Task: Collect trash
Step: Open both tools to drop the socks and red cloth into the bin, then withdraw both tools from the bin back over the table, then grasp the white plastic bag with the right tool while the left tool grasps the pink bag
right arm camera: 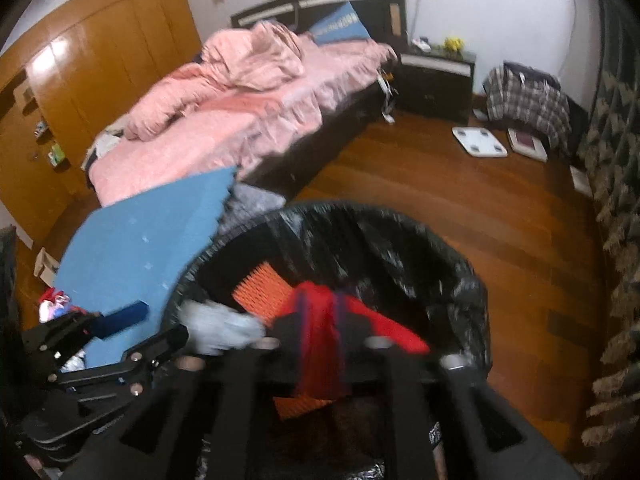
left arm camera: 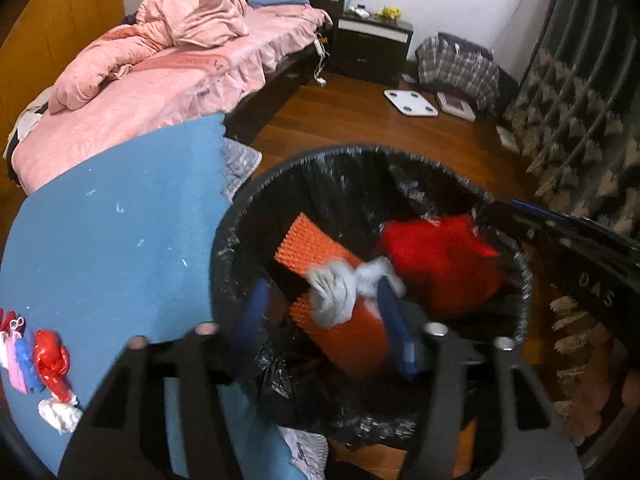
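Observation:
A round bin lined with a black bag stands on the wood floor; it also shows in the right wrist view. Inside lie orange spiky pads and a red piece. My left gripper is open over the bin, and a crumpled white tissue hangs between its blue fingers, blurred. My right gripper is shut on a red wrapper over the bin's near side. More trash, a red foil wrapper and a white wad, lies on a blue mat.
A bed with pink bedding stands behind the mat. A dark nightstand, a white scale, a plaid bag and a patterned curtain lie beyond. A wooden wardrobe lines the left wall.

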Available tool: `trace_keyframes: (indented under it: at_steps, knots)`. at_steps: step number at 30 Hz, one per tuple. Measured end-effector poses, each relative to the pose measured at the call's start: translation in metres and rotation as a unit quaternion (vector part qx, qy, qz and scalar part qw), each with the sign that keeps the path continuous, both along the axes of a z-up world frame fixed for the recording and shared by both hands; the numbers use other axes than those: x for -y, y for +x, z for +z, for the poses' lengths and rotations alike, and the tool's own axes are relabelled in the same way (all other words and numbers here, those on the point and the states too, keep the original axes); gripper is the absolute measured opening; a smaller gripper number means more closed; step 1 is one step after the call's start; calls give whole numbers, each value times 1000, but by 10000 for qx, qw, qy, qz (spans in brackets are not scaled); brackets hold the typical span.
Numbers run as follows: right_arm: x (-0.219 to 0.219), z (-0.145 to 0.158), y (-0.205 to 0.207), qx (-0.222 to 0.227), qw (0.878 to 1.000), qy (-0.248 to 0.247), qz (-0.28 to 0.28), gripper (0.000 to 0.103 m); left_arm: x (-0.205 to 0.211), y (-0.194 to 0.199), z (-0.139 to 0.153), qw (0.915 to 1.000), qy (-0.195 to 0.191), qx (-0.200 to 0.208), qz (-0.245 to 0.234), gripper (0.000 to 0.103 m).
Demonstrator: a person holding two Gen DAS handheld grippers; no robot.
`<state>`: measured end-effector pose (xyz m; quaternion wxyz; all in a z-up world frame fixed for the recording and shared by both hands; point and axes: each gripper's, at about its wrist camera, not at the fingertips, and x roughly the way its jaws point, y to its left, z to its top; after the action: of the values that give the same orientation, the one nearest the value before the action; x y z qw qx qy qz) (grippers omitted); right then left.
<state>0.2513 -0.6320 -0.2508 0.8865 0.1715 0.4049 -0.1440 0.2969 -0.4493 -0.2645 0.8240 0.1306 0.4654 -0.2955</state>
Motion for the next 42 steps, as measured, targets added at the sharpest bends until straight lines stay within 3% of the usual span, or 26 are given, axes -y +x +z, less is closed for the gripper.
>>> trace_keyframes:
  at_steps: [5, 8, 13, 20, 31, 36, 42]
  knots:
    - [-4, -17, -20, -65, 9997, 132, -173, 33, -24, -3, -8, 9999, 148, 59, 49, 58]
    - [-13, -22, -34, -71, 9993, 249, -262, 33, -52, -7, -6, 9994, 227, 125, 220, 65]
    - [-52, -11, -50, 43, 9997, 184, -182, 33, -110, -14, 5, 9978, 324, 254, 528, 68]
    - [-144, 7, -46, 230, 9985, 180, 463, 33, -224, -14, 26, 9896, 390, 429, 1320, 69]
    - [-303, 14, -10, 361, 9862, 47, 1616, 33, -398, -21, 49, 9624, 446, 762, 2567, 69]
    - [-354, 10, 11, 426, 9815, -67, 1866, 33, -431, -27, 53, 9557, 445, 980, 2739, 69]
    - [-392, -5, 33, 429, 9781, -199, 2025, 33, -447, -31, 46, 9554, 305, 1082, 2730, 69]
